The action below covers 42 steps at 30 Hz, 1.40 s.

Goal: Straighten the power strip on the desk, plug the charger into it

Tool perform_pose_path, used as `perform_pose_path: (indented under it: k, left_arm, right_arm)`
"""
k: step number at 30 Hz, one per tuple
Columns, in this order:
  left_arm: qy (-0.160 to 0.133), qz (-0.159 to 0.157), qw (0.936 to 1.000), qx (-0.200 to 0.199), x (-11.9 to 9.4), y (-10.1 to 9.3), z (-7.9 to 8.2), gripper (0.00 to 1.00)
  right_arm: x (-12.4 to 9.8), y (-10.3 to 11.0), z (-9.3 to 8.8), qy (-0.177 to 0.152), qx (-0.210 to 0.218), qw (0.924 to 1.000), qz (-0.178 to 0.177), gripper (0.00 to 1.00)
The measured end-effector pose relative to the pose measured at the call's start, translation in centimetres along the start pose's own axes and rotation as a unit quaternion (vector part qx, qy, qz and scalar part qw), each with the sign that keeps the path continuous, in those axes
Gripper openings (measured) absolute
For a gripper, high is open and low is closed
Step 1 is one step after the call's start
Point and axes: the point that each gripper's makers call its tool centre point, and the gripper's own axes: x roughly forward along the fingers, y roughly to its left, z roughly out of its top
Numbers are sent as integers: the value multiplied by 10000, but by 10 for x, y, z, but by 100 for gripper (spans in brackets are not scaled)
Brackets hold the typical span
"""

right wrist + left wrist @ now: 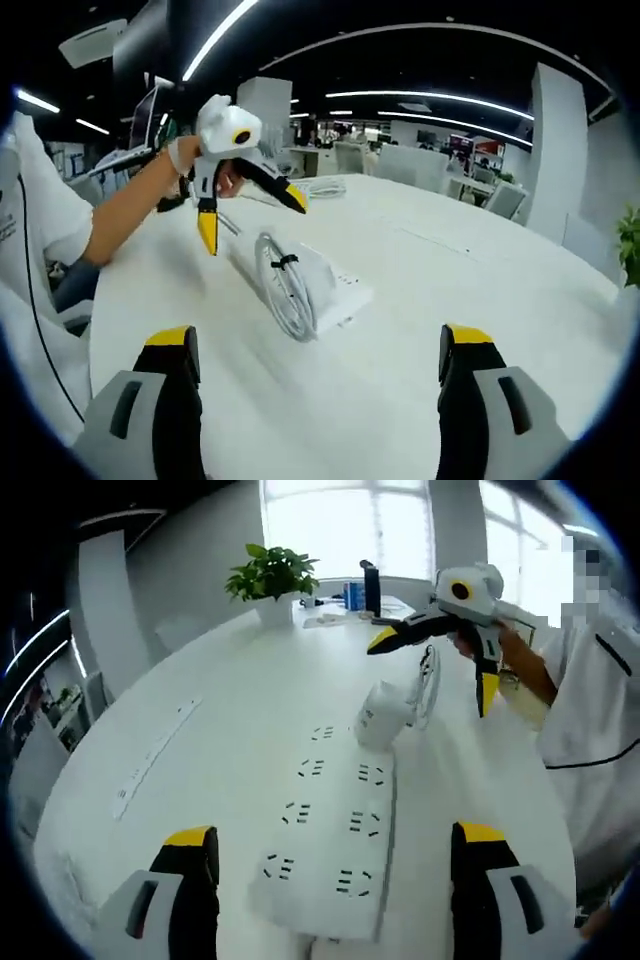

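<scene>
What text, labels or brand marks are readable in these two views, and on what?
None can be read.
White multi-socket power strip: no legible marking.
White charger block with its coiled white cable: no print to make out.
Long thin white strip lying on the white desk: dark specks, too small and blurred to read.
Blue items beside the potted green plant: too far to read.

A potted plant (pixel 272 580) with green leaves stands at the far edge of the white surface (pixel 230 710), before bright windows (pixel 345 525). Near it rest a dark upright object (pixel 372 588) and some small blue items (pixel 353 595). Long ceiling lights (pixel 440 98) glow overhead.
</scene>
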Motion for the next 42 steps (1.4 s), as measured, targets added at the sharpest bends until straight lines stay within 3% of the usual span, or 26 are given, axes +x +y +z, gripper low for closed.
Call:
perform_pose_path:
  k: [4,6,11,14,19,22,24,27,28,31,35,42]
  left_arm:
    - [55,393,9991,168,-17,-16,-10,96]
    - [-98,606,9980,170,-23,-18,-12,96]
    - [-271,1071,9930,-420,-34,-23,-33,96]
    - [-535,1216,9892,-622,-43,-37,-35,96]
    - [-753,1607,9793,-978,-55,-58,-44,96]
    - [-820,1896,9703,-1259,-61,-62,-53,96]
    - [-1076,2058,9611,-1497,-68,-66,-53,96]
    - [-1463,2203,9396,-2174,-82,-78,-54,96]
    - [-1526,2234,9353,-2280,-86,-82,-54,96]
    - [-1545,2153,9287,-2593,-93,-102,-58,96]
    - [-1695,2240,9216,-2678,-105,-118,-59,96]
    - [-1547,2385,9179,-2769,-118,-146,-67,96]
  right_arm:
    - [-3,-1,0,-59,126,9999,47,97]
    - [-5,-2,1,-91,131,9999,29,97]
    - [-8,-5,-3,-135,261,9996,10,97]
    - [-14,-5,-4,-200,348,9992,-24,97]
    - [-25,0,1,-469,326,9983,-61,97]
    - [-29,1,-2,-424,430,9981,-118,97]
    - [-34,2,-2,-453,441,9978,-179,97]
    - [-42,1,-2,-536,555,9966,-286,97]
    - [-44,1,-3,-547,598,9963,-301,97]
    - [-50,3,-9,-515,690,9957,-351,97]
    - [-56,8,-15,-438,637,9960,-447,97]
    - [-66,19,-10,-576,516,9957,-512,97]
